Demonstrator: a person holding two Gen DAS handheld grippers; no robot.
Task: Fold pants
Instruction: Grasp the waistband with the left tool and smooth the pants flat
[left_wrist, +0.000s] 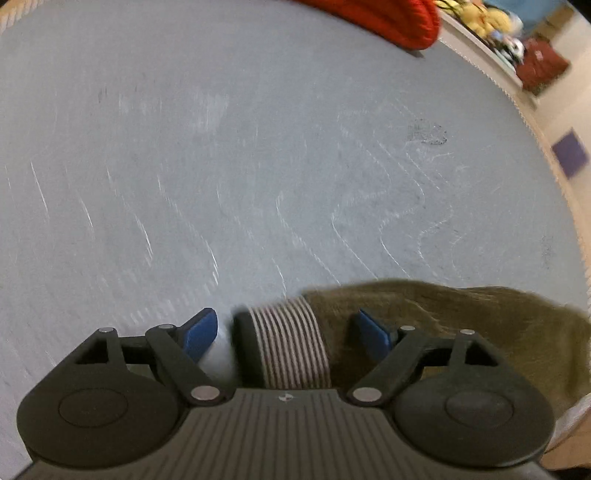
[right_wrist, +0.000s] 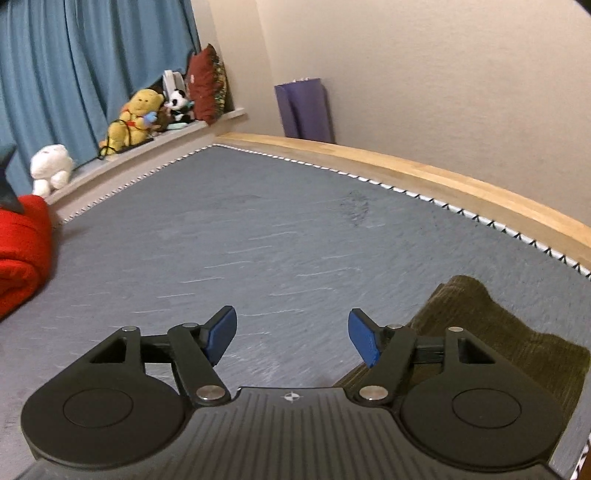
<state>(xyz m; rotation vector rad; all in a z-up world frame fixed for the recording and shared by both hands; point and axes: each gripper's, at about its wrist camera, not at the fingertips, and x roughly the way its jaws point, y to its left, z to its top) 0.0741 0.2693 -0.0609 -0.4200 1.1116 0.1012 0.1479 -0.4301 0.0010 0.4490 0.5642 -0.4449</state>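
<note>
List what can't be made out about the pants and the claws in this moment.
- Pants, left wrist view: mostly cut off by the lower and right edges and hidden behind the open left claw; fold state unknowable.
- Striped waistband: motion-blurred.
- Pants, right wrist view: only a corner shows beside the empty right claw.

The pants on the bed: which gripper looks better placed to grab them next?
Probably the left gripper: its open jaws straddle the striped waistband of the olive pants. The right gripper is open over bare grey mattress, pants off to its side.
</note>
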